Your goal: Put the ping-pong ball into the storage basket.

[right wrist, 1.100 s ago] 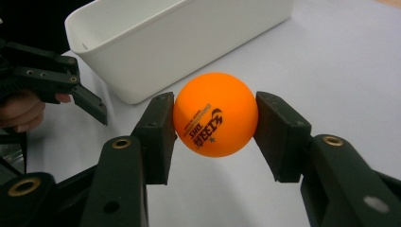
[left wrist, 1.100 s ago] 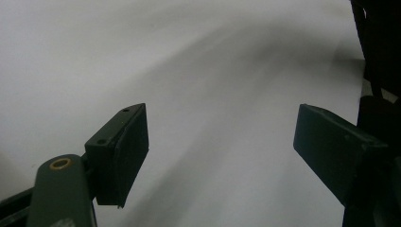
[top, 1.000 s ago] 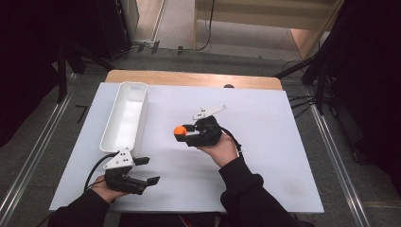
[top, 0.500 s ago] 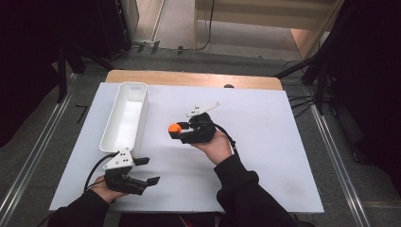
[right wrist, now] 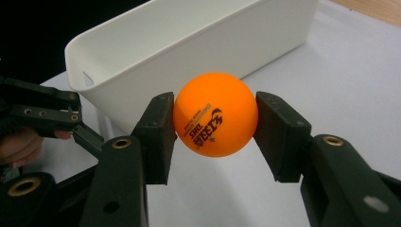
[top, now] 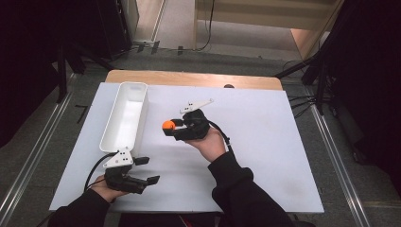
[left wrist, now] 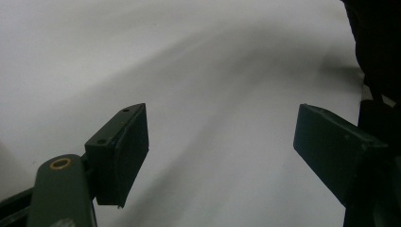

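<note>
Mid-carry: right gripper (top: 171, 126) clamped on orange ping-pong ball (right wrist: 215, 114), up off the white table (top: 265, 142), just beside the white bin (top: 124, 118). Left gripper (top: 150, 170) wide open, empty. Next up, probably: over the rim, then release.

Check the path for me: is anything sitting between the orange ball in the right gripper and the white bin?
Nothing visible does. The right gripper is shut on the orange ball, and bare white tabletop lies between it and the white bin. The left gripper sits open off to the side, near the bin's near end.
</note>
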Available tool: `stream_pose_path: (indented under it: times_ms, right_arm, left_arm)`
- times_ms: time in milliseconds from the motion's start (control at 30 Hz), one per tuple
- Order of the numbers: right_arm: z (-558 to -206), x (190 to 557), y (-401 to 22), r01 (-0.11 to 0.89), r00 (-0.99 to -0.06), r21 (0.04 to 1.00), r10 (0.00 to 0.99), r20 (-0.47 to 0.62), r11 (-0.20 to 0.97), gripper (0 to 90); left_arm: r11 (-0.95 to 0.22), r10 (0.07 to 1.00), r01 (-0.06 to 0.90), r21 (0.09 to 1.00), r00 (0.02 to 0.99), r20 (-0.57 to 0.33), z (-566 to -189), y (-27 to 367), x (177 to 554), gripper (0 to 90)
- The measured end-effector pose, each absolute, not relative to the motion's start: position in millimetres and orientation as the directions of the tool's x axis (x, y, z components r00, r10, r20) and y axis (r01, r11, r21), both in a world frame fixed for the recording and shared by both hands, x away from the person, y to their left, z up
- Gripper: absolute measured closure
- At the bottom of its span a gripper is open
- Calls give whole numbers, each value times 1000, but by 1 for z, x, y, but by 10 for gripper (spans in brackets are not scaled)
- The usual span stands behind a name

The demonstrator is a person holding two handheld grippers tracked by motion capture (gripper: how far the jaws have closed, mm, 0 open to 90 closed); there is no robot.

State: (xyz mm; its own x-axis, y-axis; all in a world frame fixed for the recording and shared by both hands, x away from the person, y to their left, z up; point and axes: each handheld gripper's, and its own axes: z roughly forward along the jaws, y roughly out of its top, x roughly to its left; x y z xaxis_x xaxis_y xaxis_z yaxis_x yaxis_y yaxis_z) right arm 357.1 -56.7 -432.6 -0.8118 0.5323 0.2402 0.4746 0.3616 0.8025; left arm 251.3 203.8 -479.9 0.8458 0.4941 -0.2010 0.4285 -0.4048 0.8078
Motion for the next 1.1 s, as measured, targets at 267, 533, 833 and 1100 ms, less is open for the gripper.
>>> stream_pose_path:
  times_ms: [267, 533, 833, 1100]
  right_arm:
    - [-431, 363, -46, 467, -815, 810, 528, 238, 355, 490]
    - [-433, 372, -39, 463, -814, 818, 529, 241, 340, 491]
    - [-430, 377, -27, 454, -820, 823, 522, 236, 341, 491]
    - [-427, 381, -17, 463, -817, 819, 520, 247, 339, 491]
  left_arm:
    - [-408, 491, 420, 810, 850, -193, -479, 205, 251, 194]
    - [-410, 494, 421, 809, 848, -191, -480, 205, 251, 194]
    - [-411, 494, 421, 809, 848, -190, -480, 205, 251, 194]
    - [-412, 494, 420, 809, 848, -188, -479, 205, 251, 194]
